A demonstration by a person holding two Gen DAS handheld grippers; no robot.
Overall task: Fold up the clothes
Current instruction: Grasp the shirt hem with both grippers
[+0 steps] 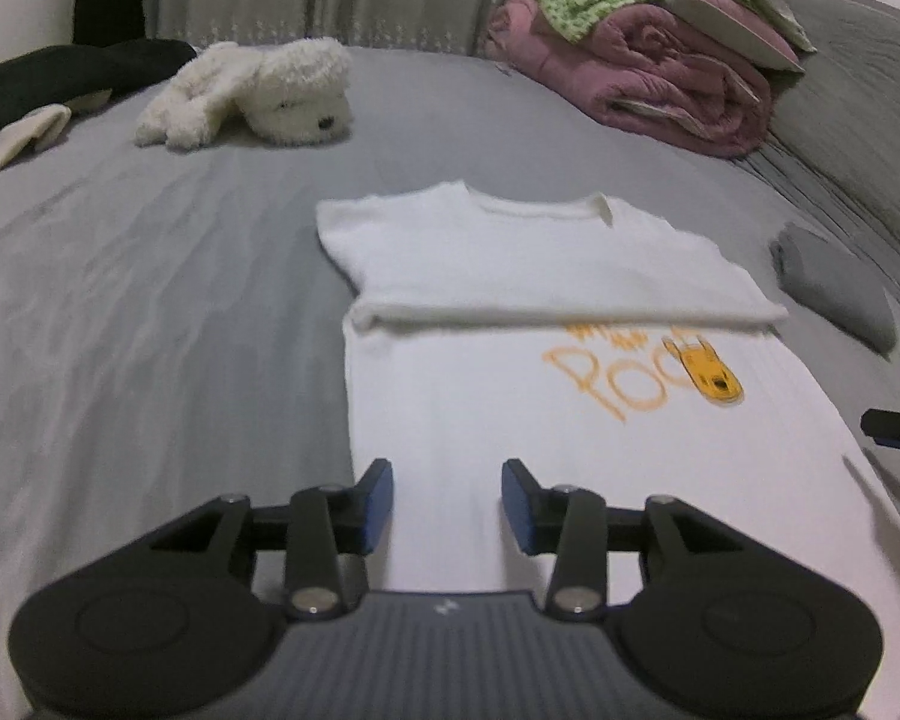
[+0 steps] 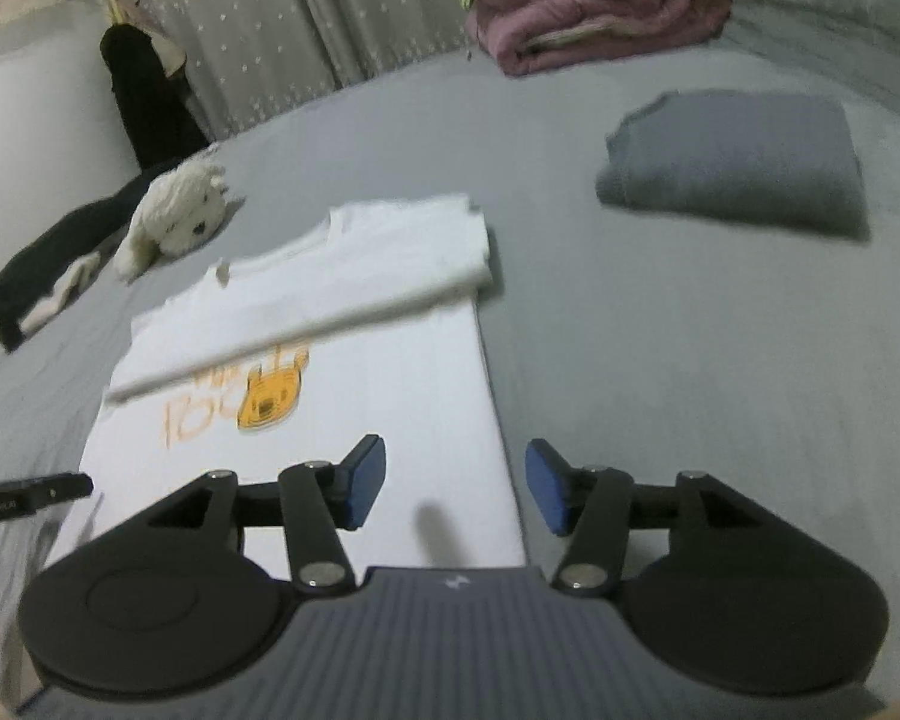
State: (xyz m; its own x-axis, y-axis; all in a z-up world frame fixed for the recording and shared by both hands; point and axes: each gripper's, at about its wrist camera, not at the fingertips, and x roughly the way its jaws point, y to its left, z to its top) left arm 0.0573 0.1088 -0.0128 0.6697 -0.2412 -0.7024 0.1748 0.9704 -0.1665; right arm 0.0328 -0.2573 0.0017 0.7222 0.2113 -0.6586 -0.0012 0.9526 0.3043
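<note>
A white T-shirt (image 1: 510,276) with an orange print lies flat on the grey bed, its collar end folded down over the print. My left gripper (image 1: 447,498) hovers open above the shirt's near left part, nothing between its blue pads. In the right wrist view the same T-shirt (image 2: 342,312) lies left of centre. My right gripper (image 2: 455,489) stands open over the shirt's near right edge, with only cloth below and nothing between the pads. A tip of the right gripper (image 1: 897,429) pokes in at the right edge of the left wrist view, and the left gripper (image 2: 30,495) shows at the left.
A folded grey garment (image 2: 738,162) lies right of the shirt. A white plush dog (image 1: 258,93) and dark clothes (image 1: 60,78) lie at the far left. A rolled pink quilt (image 1: 660,72) with green cloth on top sits at the back. A curtain (image 2: 270,24) hangs behind the bed.
</note>
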